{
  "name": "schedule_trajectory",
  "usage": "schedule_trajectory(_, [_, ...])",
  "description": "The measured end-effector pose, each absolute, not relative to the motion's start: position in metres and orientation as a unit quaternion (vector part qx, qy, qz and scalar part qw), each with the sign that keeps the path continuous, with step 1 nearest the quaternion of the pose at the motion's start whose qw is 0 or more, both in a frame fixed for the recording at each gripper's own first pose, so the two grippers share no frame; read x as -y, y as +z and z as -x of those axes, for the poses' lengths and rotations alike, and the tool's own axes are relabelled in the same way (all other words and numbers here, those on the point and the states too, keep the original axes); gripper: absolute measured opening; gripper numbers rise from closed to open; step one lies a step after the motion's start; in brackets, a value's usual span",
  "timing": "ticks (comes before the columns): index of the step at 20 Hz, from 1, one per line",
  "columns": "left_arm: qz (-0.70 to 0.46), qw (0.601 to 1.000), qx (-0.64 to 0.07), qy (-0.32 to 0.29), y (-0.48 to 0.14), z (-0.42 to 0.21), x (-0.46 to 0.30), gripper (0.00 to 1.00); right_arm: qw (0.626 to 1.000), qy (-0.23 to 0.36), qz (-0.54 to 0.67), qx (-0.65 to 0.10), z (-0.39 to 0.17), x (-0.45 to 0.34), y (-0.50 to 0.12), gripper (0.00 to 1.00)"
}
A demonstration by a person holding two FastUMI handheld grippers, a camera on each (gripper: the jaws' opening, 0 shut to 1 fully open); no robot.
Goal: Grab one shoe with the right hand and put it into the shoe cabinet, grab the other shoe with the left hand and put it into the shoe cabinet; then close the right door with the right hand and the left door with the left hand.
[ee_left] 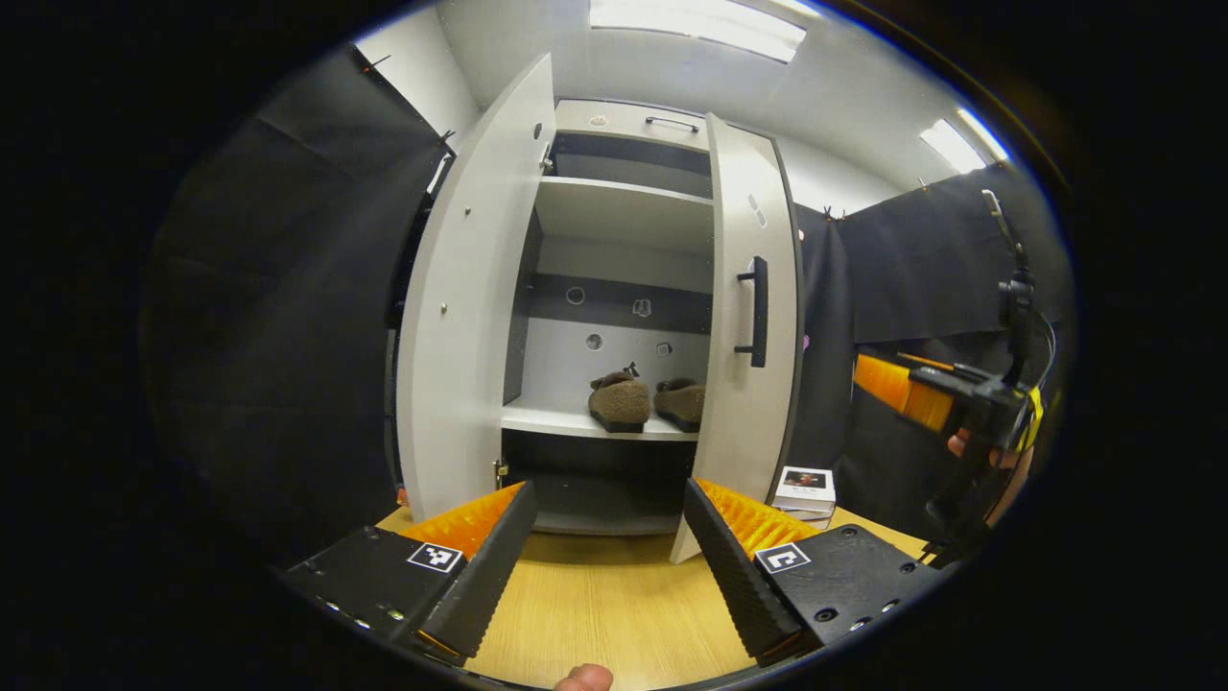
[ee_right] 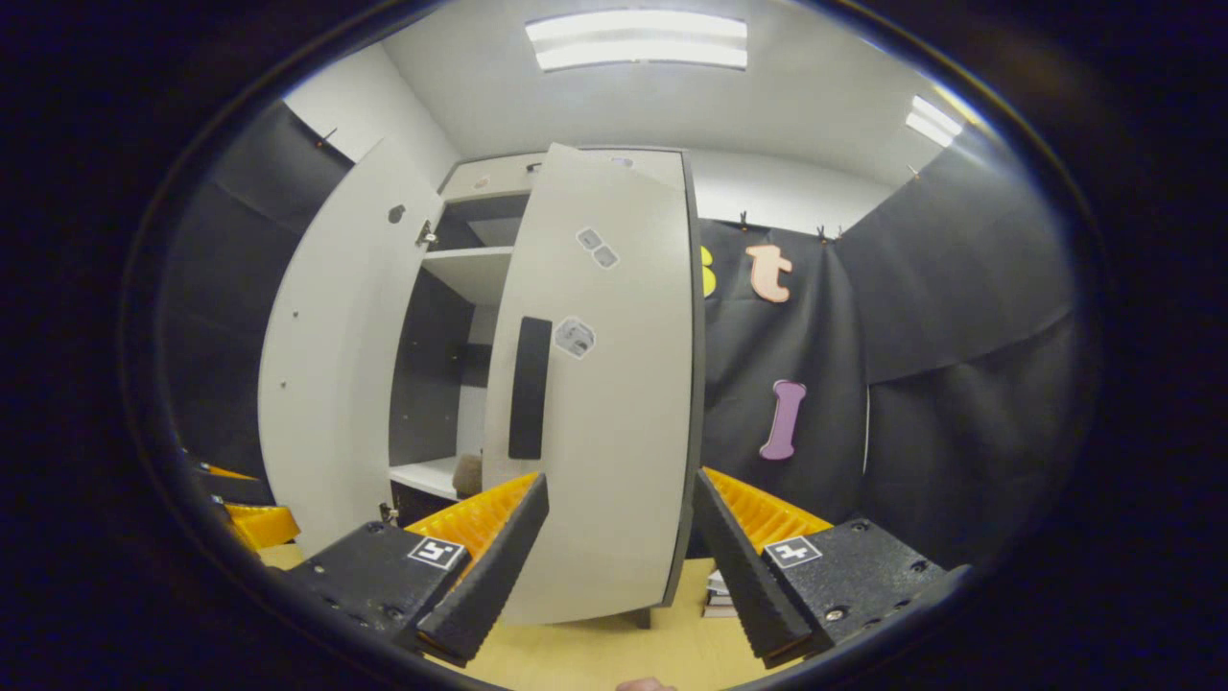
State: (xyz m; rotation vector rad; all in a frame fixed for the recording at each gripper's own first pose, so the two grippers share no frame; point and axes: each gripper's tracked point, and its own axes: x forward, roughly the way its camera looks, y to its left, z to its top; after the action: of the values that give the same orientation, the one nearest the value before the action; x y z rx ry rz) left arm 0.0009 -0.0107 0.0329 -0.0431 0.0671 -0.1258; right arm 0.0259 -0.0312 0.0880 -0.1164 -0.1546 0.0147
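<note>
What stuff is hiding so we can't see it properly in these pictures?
- Second shoe: in the left gripper view the right door cuts off its far end.
- Books: partly behind that door; covers too small to make out.
- Shoes in the right gripper view: just a brown sliver peeks past the right door.
- Bottom compartment: too dark to tell what is inside.

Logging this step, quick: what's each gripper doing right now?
Left gripper: open, holding nothing.
Right gripper: open, holding nothing, facing the right door.
</note>
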Motion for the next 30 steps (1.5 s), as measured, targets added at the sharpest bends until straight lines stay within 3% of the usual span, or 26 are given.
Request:
schedule_trajectory(3, [0.03, 0.996, -0.034, -0.072, 0.034, 0.0, 0.021, 0.95, 0.998, -0.013, 0.038, 0.042, -0.007, 0.034, 0.045, 0.99])
schedule_trajectory(4, [0.032, 0.996, -0.035, -0.076, 0.033, 0.0, 0.024, 0.99, 0.999, -0.019, 0.035, 0.036, -0.002, 0.036, 0.034, 0.99])
schedule_trajectory(5, [0.031, 0.996, -0.036, -0.078, 0.034, 0.0, 0.025, 0.95, 0.999, -0.022, 0.035, 0.03, 0.003, 0.037, 0.025, 0.99])
schedule_trajectory(7, [0.029, 0.996, -0.038, -0.081, 0.032, -0.001, 0.028, 0.95, 0.999, -0.023, 0.036, 0.018, 0.008, 0.041, 0.011, 0.99])
schedule_trajectory(8, [0.029, 0.995, -0.039, -0.083, 0.031, -0.001, 0.029, 0.99, 0.999, -0.026, 0.035, 0.012, 0.011, 0.045, 0.005, 0.99])
schedule_trajectory(9, [0.03, 0.995, -0.041, -0.083, 0.03, -0.002, 0.03, 0.95, 0.999, -0.031, 0.034, 0.008, 0.013, 0.048, 0.001, 0.99])
schedule_trajectory(10, [0.032, 0.995, -0.043, -0.08, 0.03, -0.001, 0.029, 0.99, 0.999, -0.034, 0.031, 0.005, 0.014, 0.05, -0.002, 0.99])
schedule_trajectory(11, [0.043, 0.996, -0.032, -0.074, 0.037, 0.0, 0.026, 0.95, 0.999, -0.032, 0.031, 0.005, 0.014, 0.049, -0.002, 0.99])
schedule_trajectory(14, [0.094, 0.993, 0.011, -0.075, 0.08, 0.005, 0.017, 0.97, 0.998, -0.031, 0.05, 0.019, 0.012, 0.05, 0.011, 0.99])
schedule_trajectory(17, [0.092, 0.992, 0.09, -0.011, 0.139, 0.007, -0.039, 0.95, 0.997, -0.029, 0.058, 0.031, 0.007, 0.052, 0.02, 0.99])
schedule_trajectory(19, [0.079, 0.99, 0.119, 0.024, 0.168, 0.007, -0.075, 0.99, 0.998, -0.027, 0.056, 0.032, 0.004, 0.051, 0.019, 0.99])
schedule_trajectory(22, [0.088, 0.986, 0.121, 0.074, 0.186, 0.006, -0.136, 0.99, 0.998, -0.015, 0.049, 0.02, 0.0, 0.042, 0.012, 0.99])
schedule_trajectory(23, [0.099, 0.984, 0.122, 0.089, 0.187, 0.003, -0.156, 0.95, 0.998, -0.013, 0.051, 0.017, -0.001, 0.041, 0.01, 0.99])
schedule_trajectory(25, [0.119, 0.978, 0.129, 0.113, 0.185, -0.01, -0.197, 0.95, 0.998, -0.009, 0.058, 0.015, -0.001, 0.038, 0.01, 0.99])
schedule_trajectory(26, [0.127, 0.976, 0.127, 0.124, 0.182, -0.019, -0.218, 0.99, 0.998, -0.008, 0.059, 0.016, -0.001, 0.038, 0.01, 0.99])
schedule_trajectory(27, [0.132, 0.975, 0.121, 0.13, 0.178, -0.03, -0.234, 0.95, 0.998, -0.007, 0.058, 0.017, -0.001, 0.037, 0.011, 0.99])
schedule_trajectory(28, [0.137, 0.975, 0.111, 0.135, 0.179, -0.044, -0.248, 0.99, 0.998, -0.008, 0.057, 0.018, 0.0, 0.038, 0.012, 0.99])
schedule_trajectory(30, [0.144, 0.976, 0.097, 0.133, 0.184, -0.072, -0.275, 0.95, 0.998, -0.012, 0.054, 0.021, -0.001, 0.042, 0.015, 0.99])
